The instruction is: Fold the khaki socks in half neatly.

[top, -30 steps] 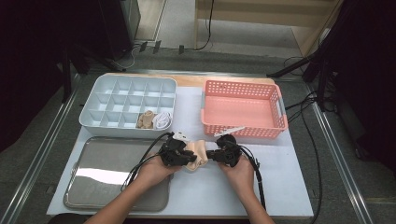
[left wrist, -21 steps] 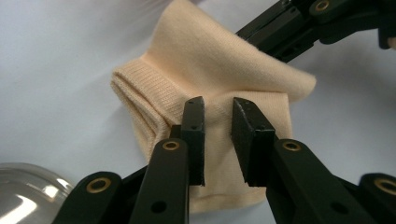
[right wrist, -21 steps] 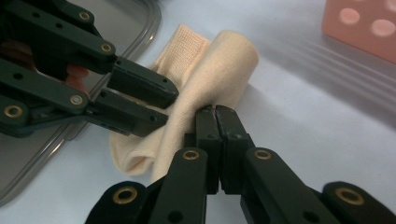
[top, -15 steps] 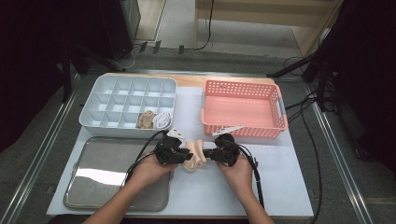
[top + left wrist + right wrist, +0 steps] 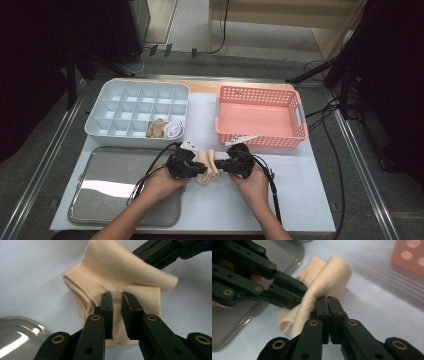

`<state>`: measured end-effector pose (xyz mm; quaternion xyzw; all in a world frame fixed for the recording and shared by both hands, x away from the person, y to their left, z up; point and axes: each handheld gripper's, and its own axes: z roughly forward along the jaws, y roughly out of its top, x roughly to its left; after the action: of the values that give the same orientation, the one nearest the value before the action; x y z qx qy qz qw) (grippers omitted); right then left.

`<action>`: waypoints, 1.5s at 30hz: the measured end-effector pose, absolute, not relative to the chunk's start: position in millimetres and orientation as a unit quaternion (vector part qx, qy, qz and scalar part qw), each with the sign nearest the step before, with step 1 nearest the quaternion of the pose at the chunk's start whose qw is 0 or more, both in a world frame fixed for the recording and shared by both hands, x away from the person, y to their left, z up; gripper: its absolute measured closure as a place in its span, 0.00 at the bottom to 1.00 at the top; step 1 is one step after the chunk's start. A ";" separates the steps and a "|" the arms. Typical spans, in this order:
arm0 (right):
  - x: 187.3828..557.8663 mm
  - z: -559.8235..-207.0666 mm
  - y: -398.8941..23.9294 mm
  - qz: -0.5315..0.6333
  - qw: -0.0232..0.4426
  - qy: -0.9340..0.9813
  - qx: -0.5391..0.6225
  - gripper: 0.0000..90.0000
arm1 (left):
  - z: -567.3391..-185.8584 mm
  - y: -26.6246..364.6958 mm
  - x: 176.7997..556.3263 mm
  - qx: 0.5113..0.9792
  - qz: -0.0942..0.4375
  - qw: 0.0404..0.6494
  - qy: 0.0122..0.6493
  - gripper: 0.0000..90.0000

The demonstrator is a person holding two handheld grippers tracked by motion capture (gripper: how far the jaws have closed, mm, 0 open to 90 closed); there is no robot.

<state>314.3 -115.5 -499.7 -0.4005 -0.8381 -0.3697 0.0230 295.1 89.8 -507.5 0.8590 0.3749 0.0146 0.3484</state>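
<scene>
The sock (image 5: 117, 282) is pale peach, with a finely ribbed cuff and plain smooth knit elsewhere. Both grippers, left (image 5: 117, 300) and right (image 5: 327, 300), are matte black with small brass-coloured rivets at the joints. The table (image 5: 300, 200) is covered in plain white. The basket (image 5: 260, 95) is salmon pink, its walls dotted with rows of small holes. The organizer (image 5: 100, 112) is light grey-blue, split into a grid of squares; one square holds a tan bundle (image 5: 156, 128), the next a white one (image 5: 173, 129). The tray (image 5: 100, 175) is shiny silver metal with a bright white glare patch. The floor around the table is grey.
</scene>
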 end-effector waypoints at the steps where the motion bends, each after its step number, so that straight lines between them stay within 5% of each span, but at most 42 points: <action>1: 313.8 -499.2 -114.7 -0.370 0.022 -0.839 -0.398 1.00 | -507.9 89.2 294.7 0.859 0.016 0.350 0.375 0.90; 45: 305.2 -488.4 -85.2 -0.376 0.021 -0.857 -0.353 1.00 | -506.9 113.8 296.0 0.838 0.001 0.356 0.414 0.91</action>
<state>305.2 -85.2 -488.4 -0.3526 -0.8567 -0.3758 0.0208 296.0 113.8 -506.9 0.8377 0.4144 0.0006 0.3558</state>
